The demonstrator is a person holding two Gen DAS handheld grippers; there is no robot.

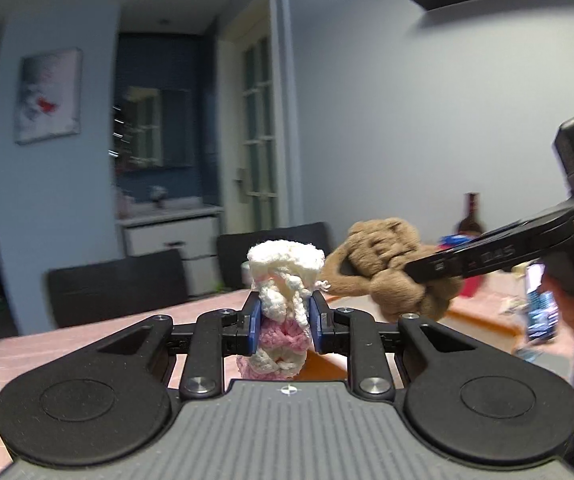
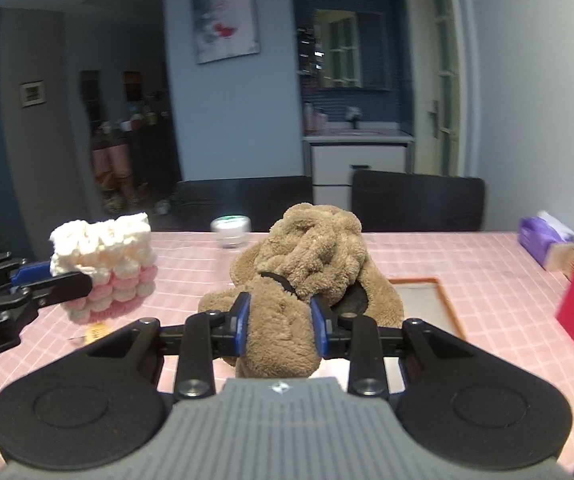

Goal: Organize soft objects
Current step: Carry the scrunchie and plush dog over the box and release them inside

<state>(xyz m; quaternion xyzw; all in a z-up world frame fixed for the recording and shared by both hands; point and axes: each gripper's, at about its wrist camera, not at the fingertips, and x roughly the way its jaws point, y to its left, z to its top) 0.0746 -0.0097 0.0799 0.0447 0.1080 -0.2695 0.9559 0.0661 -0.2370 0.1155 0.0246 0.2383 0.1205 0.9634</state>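
Two soft things hang above the pink desk, knit piece clamped in the left gripper jaws, plush in the right gripper jaws; both compress easily, so either could slip out.

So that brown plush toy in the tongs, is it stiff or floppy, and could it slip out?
Probably floppy: the brown plush toy bulges around the blue pads of the right tongs, and parts of it droop to either side. Likely light for its size, since a pinch on one lobe carries it above the pink table. Slipping seems unlikely; the fuzzy pile is squeezed in deep.
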